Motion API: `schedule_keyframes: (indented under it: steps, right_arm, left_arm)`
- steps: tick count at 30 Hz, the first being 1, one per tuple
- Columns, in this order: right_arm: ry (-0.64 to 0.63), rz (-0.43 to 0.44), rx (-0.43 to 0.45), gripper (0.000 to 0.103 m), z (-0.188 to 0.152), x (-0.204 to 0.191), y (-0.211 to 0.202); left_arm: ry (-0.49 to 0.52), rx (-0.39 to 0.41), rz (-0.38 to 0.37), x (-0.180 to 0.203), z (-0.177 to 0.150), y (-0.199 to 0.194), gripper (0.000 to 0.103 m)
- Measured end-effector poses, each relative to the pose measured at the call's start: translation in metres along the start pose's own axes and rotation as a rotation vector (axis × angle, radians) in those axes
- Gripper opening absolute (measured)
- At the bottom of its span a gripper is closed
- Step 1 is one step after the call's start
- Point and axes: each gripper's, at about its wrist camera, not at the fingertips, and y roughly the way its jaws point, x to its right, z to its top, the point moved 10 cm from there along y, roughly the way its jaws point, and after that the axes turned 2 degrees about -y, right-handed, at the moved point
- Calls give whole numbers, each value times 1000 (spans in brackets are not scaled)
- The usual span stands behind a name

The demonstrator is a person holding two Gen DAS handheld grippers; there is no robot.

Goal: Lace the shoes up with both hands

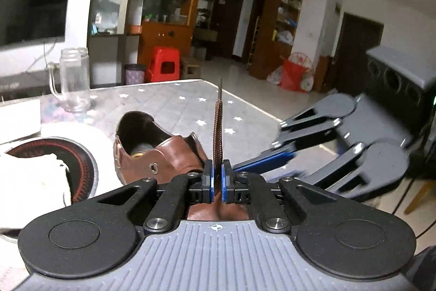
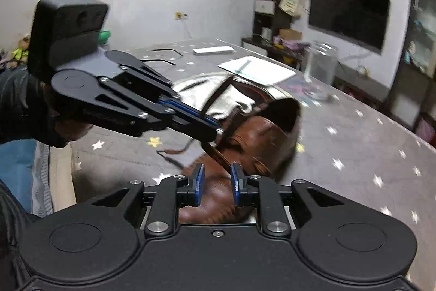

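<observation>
Nearest the left wrist camera, the left hand-held gripper (image 1: 216, 179) is being kept closed on the brown shoelace (image 1: 218, 132), whose braided length is standing up from between the blue pads (image 1: 207, 179) and ending in a thin dark tip. Just beyond the jaws, the brown leather shoe (image 1: 163, 152) is lying on the desk (image 1: 177, 100), which is covered by a grey quilted cloth with white stars; the shoe's opening is facing up. In the right wrist view, the right hand-held gripper (image 2: 216, 182) is being held with its jaws parted directly over the shoe (image 2: 261, 138); no lace is being pinched between its pads (image 2: 199, 179), though a strand is passing close by the right pad. The left hand-held gripper (image 2: 215, 131) is seen from the side here, reaching in from the left with the lace (image 2: 218, 154) clamped at its tip beside the shoe's collar. Left of the shoe, a white cloth (image 1: 32, 176) is lying across a round dark plate (image 1: 81, 154). Farther back, a clear glass mug (image 1: 72, 79) is standing on the desk, with white papers (image 2: 256, 67) near it. A red stool (image 1: 163, 64) is sitting on the floor beyond.
</observation>
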Motion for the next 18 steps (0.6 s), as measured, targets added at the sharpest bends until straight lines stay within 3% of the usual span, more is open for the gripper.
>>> schedule_keyframes:
  steps: [6,8,12,18]
  right_arm:
    - [-111,-17,8,22,0,-7,25]
    - [-115,-5,-12,2,-2,-8,29]
    - [-109,-18,-55,2,-9,-4,24]
    - [-124,-57,-137,2,-29,3,13]
  left_arm:
    - [-90,20,-31,-2,12,6,5]
    - [-116,16,-13,-6,10,6,5]
    - [-165,-3,22,-12,0,6,5]
    - [-205,-4,9,-13,-13,5,5]
